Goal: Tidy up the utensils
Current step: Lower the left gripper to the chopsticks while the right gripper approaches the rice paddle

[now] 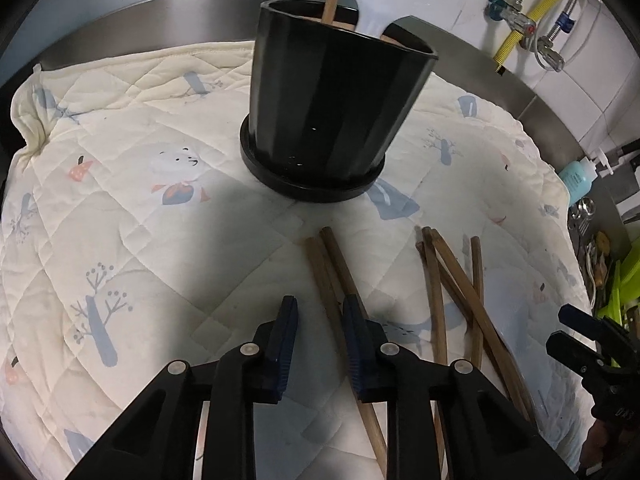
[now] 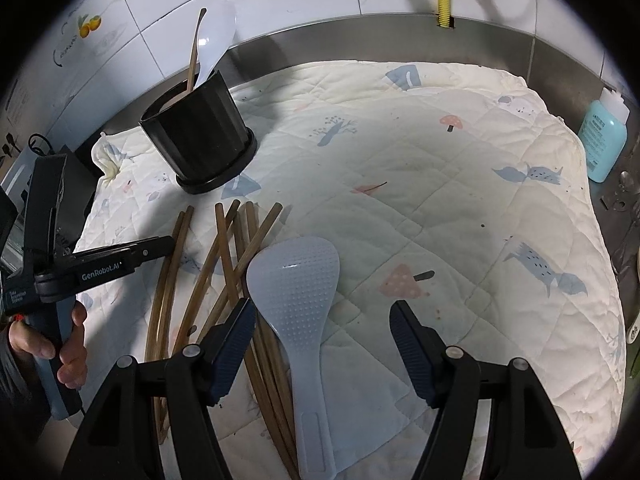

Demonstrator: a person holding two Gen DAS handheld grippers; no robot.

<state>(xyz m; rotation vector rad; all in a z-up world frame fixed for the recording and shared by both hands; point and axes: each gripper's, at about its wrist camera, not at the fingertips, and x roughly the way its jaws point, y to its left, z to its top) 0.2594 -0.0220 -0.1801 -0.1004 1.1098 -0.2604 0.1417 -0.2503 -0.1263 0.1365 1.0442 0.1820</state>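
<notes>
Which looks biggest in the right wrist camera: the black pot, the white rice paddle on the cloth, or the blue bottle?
1. White rice paddle, though it lies nearest the camera, so that may flatter it.
2. Black pot, close behind.
3. Blue bottle, clearly smallest.

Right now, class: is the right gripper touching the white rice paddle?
Apart. The right wrist view shows the right gripper open, its jaws clear on both sides of the white rice paddle.

Brown chopsticks point(image 2: 224, 264) lie scattered flat beside a white rice paddle point(image 2: 298, 312); the black holder point(image 2: 200, 136) stands upright, holding a spoon point(image 2: 214, 36).
</notes>
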